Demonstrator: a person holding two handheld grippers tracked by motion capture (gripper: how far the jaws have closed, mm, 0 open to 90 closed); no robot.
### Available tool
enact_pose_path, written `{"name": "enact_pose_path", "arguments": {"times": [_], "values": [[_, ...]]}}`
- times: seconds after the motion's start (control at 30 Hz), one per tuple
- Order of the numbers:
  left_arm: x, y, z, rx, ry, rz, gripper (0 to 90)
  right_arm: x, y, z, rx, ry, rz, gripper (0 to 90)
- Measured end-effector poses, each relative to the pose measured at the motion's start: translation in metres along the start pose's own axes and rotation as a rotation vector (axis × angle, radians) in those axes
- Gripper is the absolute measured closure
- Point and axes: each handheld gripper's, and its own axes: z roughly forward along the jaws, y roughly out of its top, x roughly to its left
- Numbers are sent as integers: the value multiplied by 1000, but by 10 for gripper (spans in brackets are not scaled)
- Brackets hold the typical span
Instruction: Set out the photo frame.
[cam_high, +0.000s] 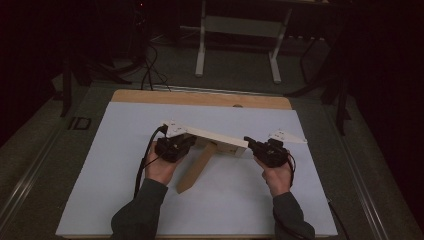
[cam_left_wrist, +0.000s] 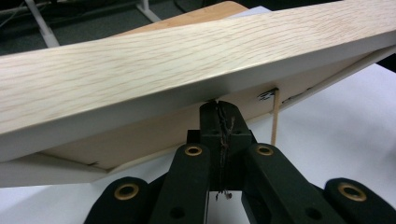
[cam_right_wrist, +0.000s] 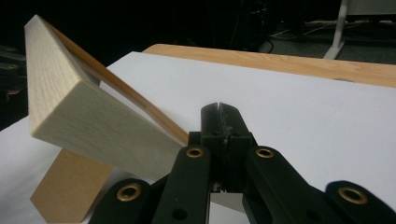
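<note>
Pale wood picture frame (cam_high: 215, 136) sits at centre of the high view, tilted, propped on its brown back stand (cam_high: 196, 169) over the white-covered bench (cam_high: 125, 190). Left tool (cam_high: 189, 141) touches its left end, jaws pressed together under the frame's rim. Right tool (cam_high: 248, 141) meets its right end, jaws pressed together.

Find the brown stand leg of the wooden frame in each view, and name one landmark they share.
High view: the brown stand leg slants from under the wooden frame down to the white sheet, centre.
Left gripper view: I cannot pick it out; the frame's pale edge spans the picture.
Right gripper view: bottom left, below the frame.
Shared landmark: the white sheet.
</note>
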Motion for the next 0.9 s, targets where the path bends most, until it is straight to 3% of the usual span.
{"name": "enact_pose_path", "arguments": {"times": [0.53, 0.9], "values": [[-13, 7, 9, 18, -33, 36, 900, 3, -3, -1, 3, 6, -16, 899], [-17, 8, 15, 17, -58, 32, 900, 6, -4, -1, 6, 11, -31, 899]]}}
